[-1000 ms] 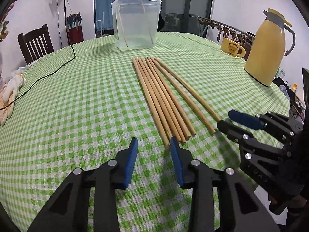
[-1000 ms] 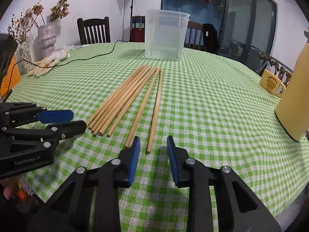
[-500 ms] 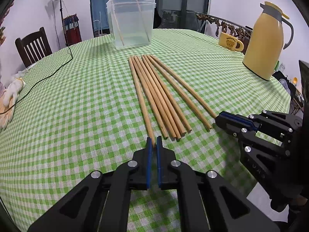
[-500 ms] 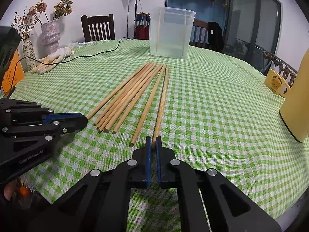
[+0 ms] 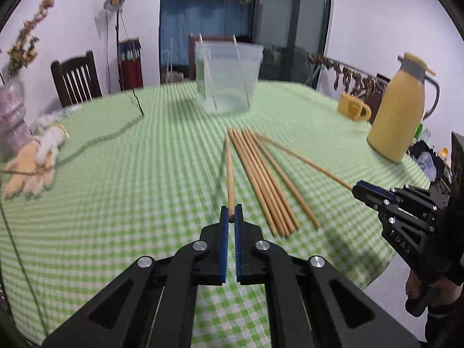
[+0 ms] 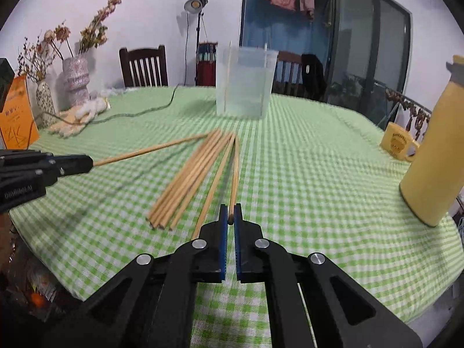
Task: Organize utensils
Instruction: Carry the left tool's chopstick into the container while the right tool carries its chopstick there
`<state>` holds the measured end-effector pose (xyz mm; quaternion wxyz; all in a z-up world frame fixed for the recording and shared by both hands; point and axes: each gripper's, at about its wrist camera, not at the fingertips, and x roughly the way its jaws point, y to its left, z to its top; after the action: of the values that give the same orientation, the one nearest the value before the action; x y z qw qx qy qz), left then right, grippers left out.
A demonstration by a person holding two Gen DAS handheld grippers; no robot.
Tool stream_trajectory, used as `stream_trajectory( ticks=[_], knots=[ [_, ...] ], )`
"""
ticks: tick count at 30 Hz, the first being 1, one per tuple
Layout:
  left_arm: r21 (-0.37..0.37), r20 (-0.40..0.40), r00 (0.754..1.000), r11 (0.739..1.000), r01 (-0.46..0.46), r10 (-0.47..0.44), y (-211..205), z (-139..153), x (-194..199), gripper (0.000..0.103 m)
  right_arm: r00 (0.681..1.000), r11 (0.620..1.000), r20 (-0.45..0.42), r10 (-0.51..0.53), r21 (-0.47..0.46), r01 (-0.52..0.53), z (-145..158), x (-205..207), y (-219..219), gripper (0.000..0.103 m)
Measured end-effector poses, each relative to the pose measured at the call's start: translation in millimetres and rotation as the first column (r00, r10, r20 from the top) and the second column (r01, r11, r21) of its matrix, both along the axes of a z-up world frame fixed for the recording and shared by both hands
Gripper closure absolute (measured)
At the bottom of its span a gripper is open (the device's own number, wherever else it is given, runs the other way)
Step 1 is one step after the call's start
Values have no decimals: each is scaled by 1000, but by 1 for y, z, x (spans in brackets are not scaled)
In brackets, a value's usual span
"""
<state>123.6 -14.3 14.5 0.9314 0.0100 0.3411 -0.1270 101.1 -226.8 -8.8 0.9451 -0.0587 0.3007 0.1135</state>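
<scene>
Several wooden chopsticks (image 5: 262,178) lie in a bundle on the green checked tablecloth. My left gripper (image 5: 231,216) is shut on the near end of one chopstick (image 5: 229,171), whose near end is raised off the cloth. My right gripper (image 6: 230,216) is shut on the near end of another chopstick (image 6: 234,174), also lifted. In the left wrist view the right gripper (image 5: 358,188) shows at the right with its chopstick (image 5: 304,159). In the right wrist view the left gripper (image 6: 87,163) shows at the left with its chopstick (image 6: 150,150). A clear plastic tub (image 5: 227,76) with two sticks in it stands at the far side.
A yellow thermos jug (image 5: 401,110) and a yellow mug (image 5: 352,107) stand at the right. White gloves (image 5: 37,159) and a black cable (image 5: 116,129) lie at the left, near vases of dried flowers (image 6: 74,78). Chairs stand behind the table.
Both grippers closed, each on the near end of a chopstick, and then rose, lifting those ends off the cloth. The two held sticks now angle away from the bundle.
</scene>
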Motion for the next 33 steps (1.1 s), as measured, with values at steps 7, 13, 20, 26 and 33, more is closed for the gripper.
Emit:
stream_trajectory(
  ticks=[7,13,20,26,33],
  knots=[
    [-9,69,998,1000,11,-10,7,34,-7,102,999,1000,50,2,5,-2,28,0,-7,99],
    [-31,117,993,999,29,-25,14,66,-7,102,993,1000,117,-7,14,5,63,3,-17,99],
    [-19,181,982,999,48,-44,23,116,21,102,979,1000,202,1,-30,5,105,29,-25,99],
    [-43,164,985,997,60,-53,25,142,64,102,983,999,185,5,-40,3,120,66,-29,99],
    [-26,106,988,993,114,-110,7,165,127,102,990,993,86,111,-34,-109,141,114,-17,99]
  ],
)
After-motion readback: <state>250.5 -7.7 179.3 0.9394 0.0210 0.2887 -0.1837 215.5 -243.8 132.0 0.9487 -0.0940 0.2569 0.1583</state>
